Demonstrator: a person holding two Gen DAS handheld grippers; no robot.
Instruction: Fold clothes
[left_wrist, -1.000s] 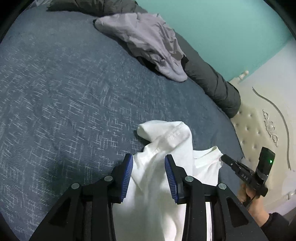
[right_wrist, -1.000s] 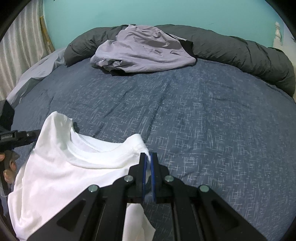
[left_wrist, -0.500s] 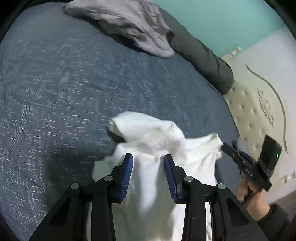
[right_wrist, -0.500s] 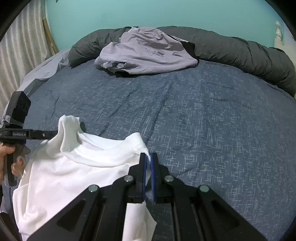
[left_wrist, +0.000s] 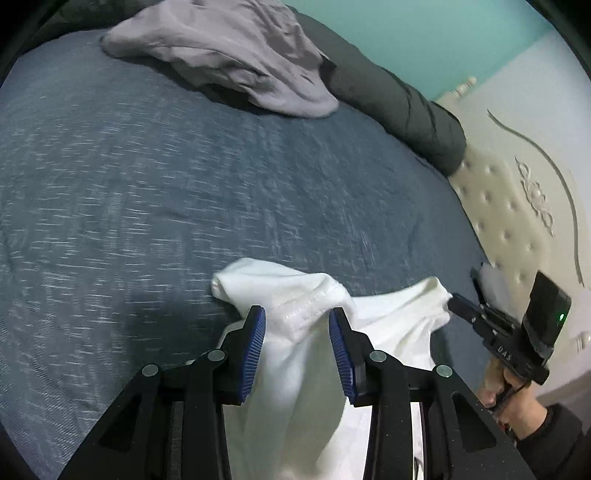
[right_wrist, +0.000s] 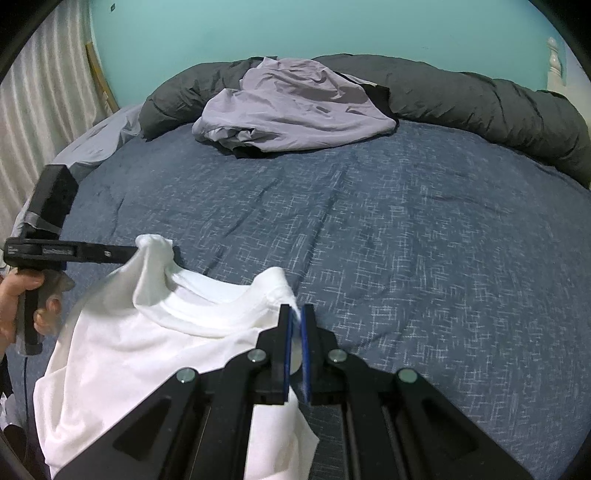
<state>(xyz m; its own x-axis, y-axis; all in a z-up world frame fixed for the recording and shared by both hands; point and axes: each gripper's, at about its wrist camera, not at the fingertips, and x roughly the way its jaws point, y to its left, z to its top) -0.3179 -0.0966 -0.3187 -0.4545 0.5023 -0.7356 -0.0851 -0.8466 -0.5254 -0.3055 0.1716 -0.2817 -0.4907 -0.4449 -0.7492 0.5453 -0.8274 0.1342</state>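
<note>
While the right gripper (right_wrist: 296, 314) has its fingers clenched on the shoulder of the white cotton T-shirt (right_wrist: 155, 350), the left gripper (left_wrist: 296, 317) straddles the other shoulder with fingers apart, the collar hem between them. Both lift the shirt at the near edge of the blue woven-pattern bed (left_wrist: 147, 192). Only the left view shows the cream tufted headboard (left_wrist: 517, 221); only the right shows the white curtain (right_wrist: 40, 122). A crumpled lilac garment (right_wrist: 291, 107) lies far back.
</note>
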